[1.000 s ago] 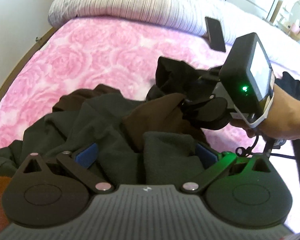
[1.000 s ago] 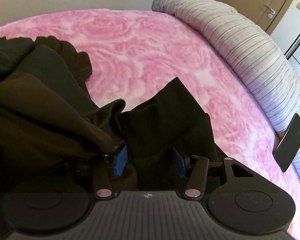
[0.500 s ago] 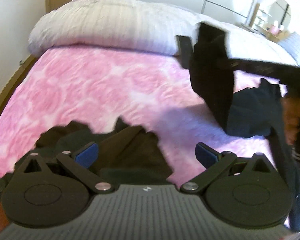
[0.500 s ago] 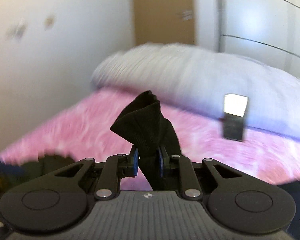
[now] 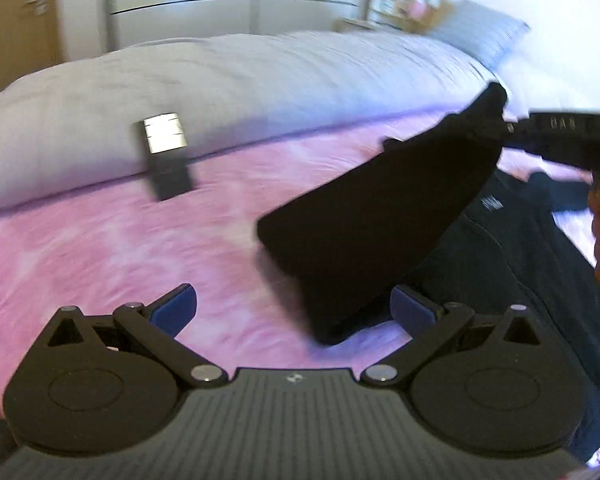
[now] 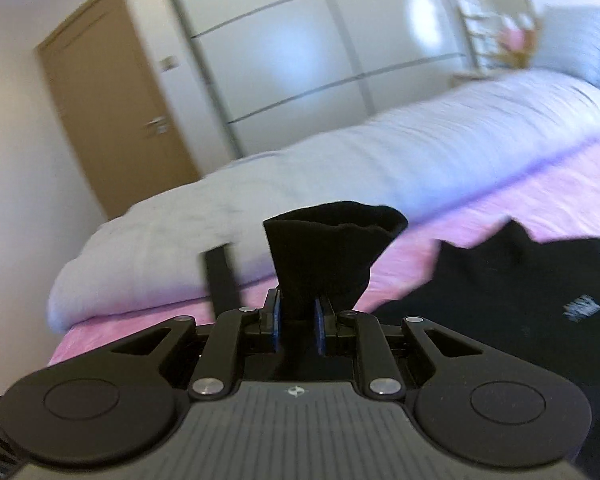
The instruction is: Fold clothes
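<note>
Right gripper point(image 6: 297, 322) pinching black garment point(image 5: 376, 216) aloft over pink bedspread point(image 5: 112, 248), left gripper point(image 5: 293, 305) spread, empty; likely mid-carry, next needs laying flat

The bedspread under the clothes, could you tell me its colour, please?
Pink with a paler mottled pattern; the bedspread shows best in the left wrist view.

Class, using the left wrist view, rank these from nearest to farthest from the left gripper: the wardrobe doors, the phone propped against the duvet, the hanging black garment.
1. Hanging black garment, just ahead, right of centre.
2. Phone, further off, left, leaning on the rolled duvet.
3. Wardrobe doors, beyond the bed.
</note>
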`<state>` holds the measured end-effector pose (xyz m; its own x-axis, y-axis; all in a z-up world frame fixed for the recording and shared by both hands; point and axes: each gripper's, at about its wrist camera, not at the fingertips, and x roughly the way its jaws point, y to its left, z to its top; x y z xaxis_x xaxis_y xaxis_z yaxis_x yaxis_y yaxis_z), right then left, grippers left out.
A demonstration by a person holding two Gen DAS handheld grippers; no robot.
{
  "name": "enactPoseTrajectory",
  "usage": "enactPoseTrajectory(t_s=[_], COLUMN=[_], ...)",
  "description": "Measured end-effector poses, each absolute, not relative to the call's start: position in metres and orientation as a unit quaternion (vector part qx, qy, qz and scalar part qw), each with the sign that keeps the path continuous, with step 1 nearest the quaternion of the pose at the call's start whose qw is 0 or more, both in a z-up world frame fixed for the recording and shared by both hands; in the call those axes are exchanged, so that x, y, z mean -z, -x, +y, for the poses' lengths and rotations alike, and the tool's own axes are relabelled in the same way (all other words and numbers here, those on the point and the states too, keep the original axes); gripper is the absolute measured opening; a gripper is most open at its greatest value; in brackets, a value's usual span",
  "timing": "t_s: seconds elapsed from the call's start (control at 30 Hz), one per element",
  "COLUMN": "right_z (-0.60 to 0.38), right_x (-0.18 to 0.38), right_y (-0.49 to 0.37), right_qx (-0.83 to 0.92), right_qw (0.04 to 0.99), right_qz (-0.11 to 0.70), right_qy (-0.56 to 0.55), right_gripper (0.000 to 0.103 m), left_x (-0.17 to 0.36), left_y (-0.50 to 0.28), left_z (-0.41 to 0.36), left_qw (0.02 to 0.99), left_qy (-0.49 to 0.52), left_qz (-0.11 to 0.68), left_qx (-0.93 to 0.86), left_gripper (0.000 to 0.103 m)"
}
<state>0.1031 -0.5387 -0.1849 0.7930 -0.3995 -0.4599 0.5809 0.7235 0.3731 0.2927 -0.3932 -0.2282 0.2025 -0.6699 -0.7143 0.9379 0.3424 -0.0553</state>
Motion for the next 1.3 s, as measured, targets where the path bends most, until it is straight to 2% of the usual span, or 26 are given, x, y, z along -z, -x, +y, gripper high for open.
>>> enactPoseTrajectory(t_s=[0.17,0.3,0.5,0.77,1.0,1.07,1.3], right_z=[-0.6,-0.63,-0.665,-0.714,-0.731,-0.732,-0.751], right_x=[0.196,0.175,0.133,0.153,0.148,0.167,0.289], right_y=[-0.061,-0.055,-0.028,0.026,0.063,0.075,0.095], right_qx=[0.275,0.238,0.21,0.266,0.301,0.323,0.372], right_qw=[0.901,0.917,0.937,0.916,0.911,0.901,0.825], right_qz=[0.173,0.15,0.088,0.108,0.089,0.107,0.248], right_qy=[-0.287,-0.283,-0.263,-0.28,-0.267,-0.27,-0.346], right_gripper=[0.015,0.015,0.015,0.015,0.014,0.014,0.015], left_x=[0.285,0.318,0.333,0.362,0.365,0.365,0.356], left_y=[-0.242,-0.227,-0.224,-0.201,-0.198,-0.197,-0.187], left_z=[-0.463,-0.496,-0.525,-0.543,-0.545,-0.546,-0.543], left_qw=[0.741,0.763,0.786,0.787,0.779,0.777,0.769], left_qy=[-0.25,-0.251,-0.209,-0.328,-0.354,-0.36,-0.379], left_qz=[0.353,0.378,0.399,0.339,0.326,0.323,0.299], left_qx=[0.514,0.461,0.425,0.398,0.402,0.404,0.419], left_gripper=[0.102,0.102,0.102,0.102,0.102,0.102,0.102])
